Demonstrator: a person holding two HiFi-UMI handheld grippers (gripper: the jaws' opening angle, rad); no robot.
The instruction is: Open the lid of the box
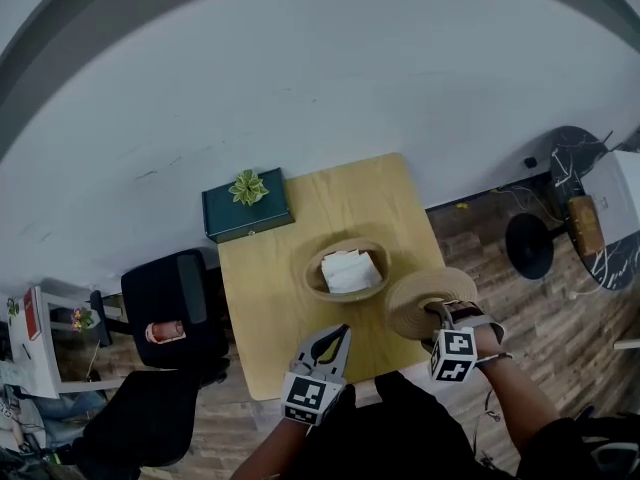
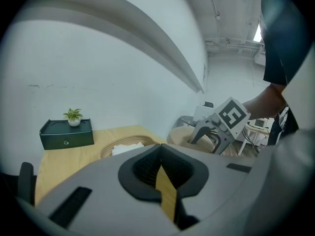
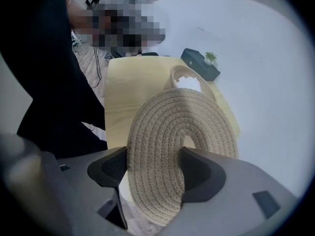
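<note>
The round woven basket [image 1: 318, 280] stands uncovered in the middle of the wooden table [image 1: 270, 308], with a folded white cloth [image 1: 350, 270] inside. Its flat coiled lid [image 1: 425, 303] hangs off to the right, over the table's right edge. My right gripper [image 1: 441, 314] is shut on it. In the right gripper view the lid [image 3: 182, 132] stands on edge between the pads of my right gripper [image 3: 155, 168], and the basket [image 3: 179, 75] lies beyond it. My left gripper [image 1: 343, 333] hovers over the table's front edge with its jaws together and nothing held. The left gripper [image 2: 160, 149] faces the basket [image 2: 123, 142].
A dark green box [image 1: 247, 208] with a small potted plant on top sits at the table's back left corner, against the white wall. A black chair [image 1: 170, 308] stands left of the table. A round black side table [image 1: 530, 245] and cables lie on the wooden floor to the right.
</note>
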